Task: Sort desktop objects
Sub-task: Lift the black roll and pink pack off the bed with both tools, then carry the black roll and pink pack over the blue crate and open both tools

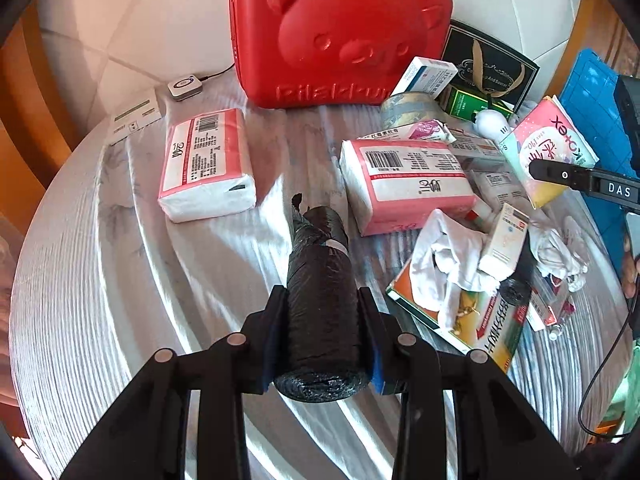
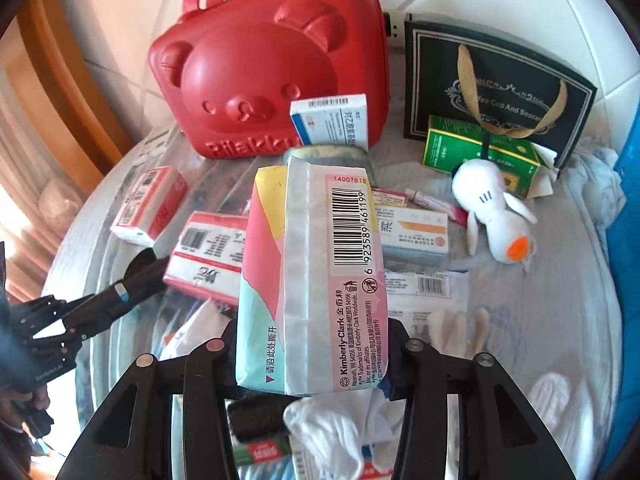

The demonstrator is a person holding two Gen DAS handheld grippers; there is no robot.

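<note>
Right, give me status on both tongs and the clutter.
Left tongs shut on black bag roll, held over the table. Right tongs shut on Kotex pack. Tissue packs, boxes and red bear case crowd the table ahead.

Crinkly black plastic roll (image 1: 320, 300), faintly shiny. Beside the glossy red hard-plastic case (image 1: 340, 32), slick film-wrapped tissue packs (image 1: 206, 164). In front of the case, ribbed white cloth cover (image 1: 120, 280), matt.

Red bear case (image 2: 264, 76) — black bag roll (image 1: 320, 300).
</note>
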